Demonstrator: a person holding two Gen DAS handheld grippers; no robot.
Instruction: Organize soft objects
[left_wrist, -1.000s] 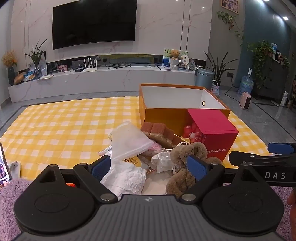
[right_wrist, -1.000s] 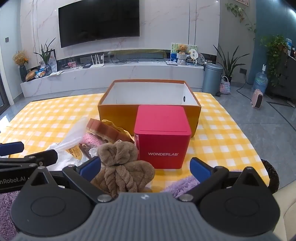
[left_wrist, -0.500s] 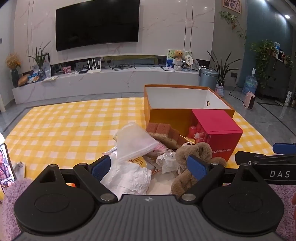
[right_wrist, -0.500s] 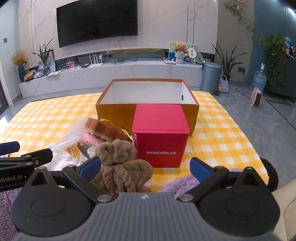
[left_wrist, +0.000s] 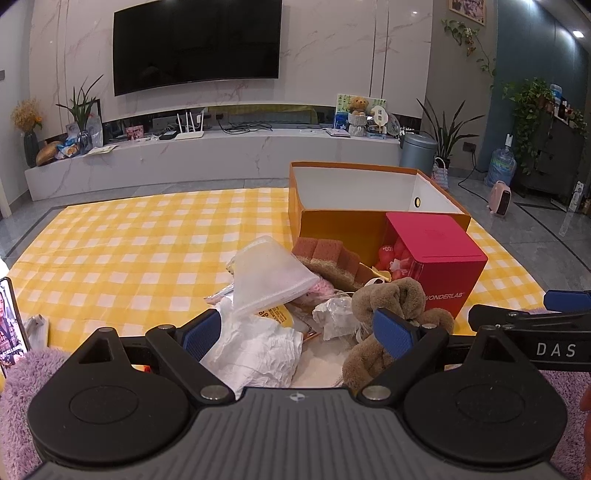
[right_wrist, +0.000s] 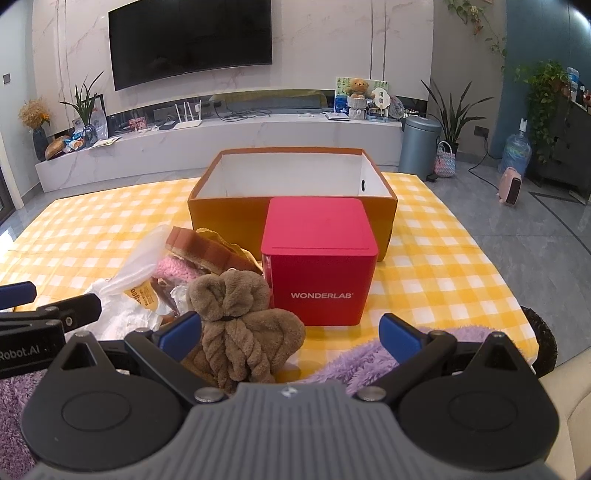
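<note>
A pile of soft things lies on the yellow checked cloth (left_wrist: 129, 258): a brown knotted towel (right_wrist: 236, 325), a brown sponge (left_wrist: 328, 258), a pink knit piece (right_wrist: 173, 267), white plastic bags (left_wrist: 258, 350) and a clear bag (left_wrist: 269, 273). My left gripper (left_wrist: 295, 332) is open and empty just above the near edge of the pile. My right gripper (right_wrist: 291, 332) is open and empty, the brown towel by its left finger. An empty orange box (right_wrist: 229, 218) stands behind the pile, with a red WONDERLAB box (right_wrist: 321, 266) in front of it.
A purple fluffy rug (right_wrist: 369, 358) lies under both grippers at the near edge. A phone (left_wrist: 11, 325) stands at the far left. A black round basket (right_wrist: 543, 339) sits at the right. A TV wall and low shelf stand behind.
Both grippers have shifted slightly; the left view has drifted a little so the pile sits further right. Nothing was gripped or let go.
</note>
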